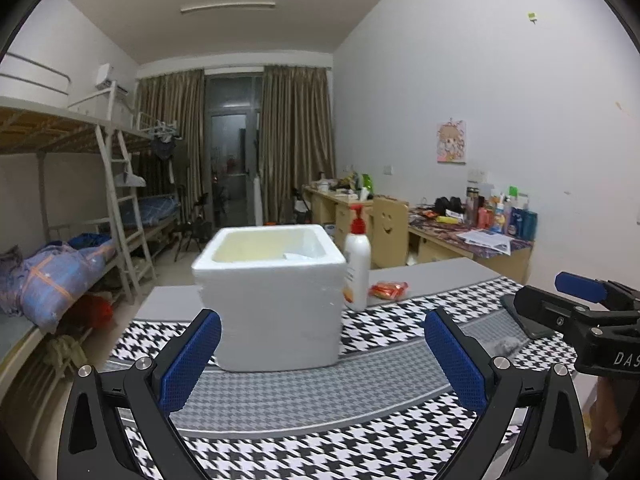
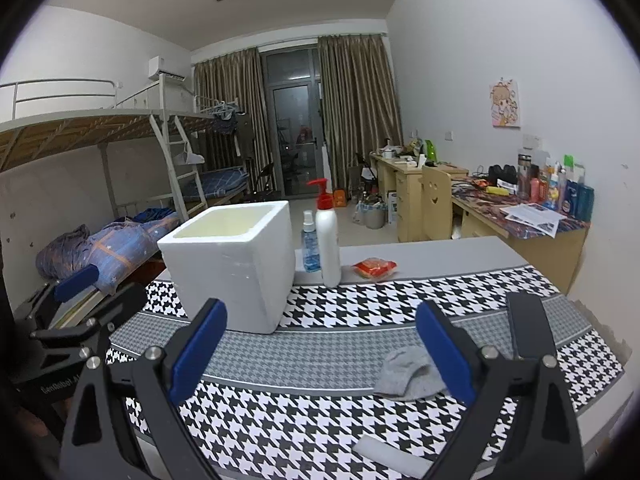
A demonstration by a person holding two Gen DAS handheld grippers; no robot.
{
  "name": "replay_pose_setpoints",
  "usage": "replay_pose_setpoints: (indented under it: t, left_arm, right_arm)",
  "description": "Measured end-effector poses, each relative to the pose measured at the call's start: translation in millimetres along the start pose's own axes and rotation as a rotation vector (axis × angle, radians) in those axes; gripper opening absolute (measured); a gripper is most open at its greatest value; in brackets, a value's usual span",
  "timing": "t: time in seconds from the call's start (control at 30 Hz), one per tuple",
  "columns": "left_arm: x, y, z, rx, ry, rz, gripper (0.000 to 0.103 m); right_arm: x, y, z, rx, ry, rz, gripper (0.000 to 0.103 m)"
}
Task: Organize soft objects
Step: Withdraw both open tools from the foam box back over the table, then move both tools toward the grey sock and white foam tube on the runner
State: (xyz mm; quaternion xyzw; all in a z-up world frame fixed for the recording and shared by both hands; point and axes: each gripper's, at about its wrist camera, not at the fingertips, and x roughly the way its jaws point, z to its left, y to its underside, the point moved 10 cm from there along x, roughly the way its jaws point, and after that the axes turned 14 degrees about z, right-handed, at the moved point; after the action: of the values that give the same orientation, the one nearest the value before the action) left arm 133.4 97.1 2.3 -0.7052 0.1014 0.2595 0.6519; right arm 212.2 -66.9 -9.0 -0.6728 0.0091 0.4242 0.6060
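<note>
A white foam box [image 1: 272, 300] stands open on the houndstooth cloth; it also shows in the right wrist view [image 2: 230, 264]. A grey soft sock [image 2: 410, 374] lies on the cloth, partly behind my right finger. A white flat piece [image 2: 394, 456] lies near the front edge. My left gripper [image 1: 322, 356] is open and empty, just in front of the box. My right gripper [image 2: 320, 352] is open and empty, above the cloth to the right of the box. The right gripper also shows at the right of the left wrist view [image 1: 580, 292].
A white pump bottle [image 2: 328, 236] and a small blue spray bottle [image 2: 310, 248] stand behind the box. A red snack packet [image 2: 374, 268] lies on the grey table strip. A dark flat object [image 2: 528, 328] lies at the right. Bunk beds stand left, desks right.
</note>
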Motion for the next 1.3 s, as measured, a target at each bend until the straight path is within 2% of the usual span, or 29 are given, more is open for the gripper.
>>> replay_pose_setpoints:
  t: [0.9, 1.3]
  left_arm:
    - [25.6, 18.3, -60.9, 0.056, 0.136, 0.095, 0.102]
    - [34.8, 27.3, -89.5, 0.091, 0.195, 0.123, 0.102]
  right_arm:
    - [-13.5, 25.9, -70.4, 0.106, 0.139, 0.032, 0.098]
    - [-17.5, 39.7, -92.9, 0.13, 0.165, 0.047, 0.097]
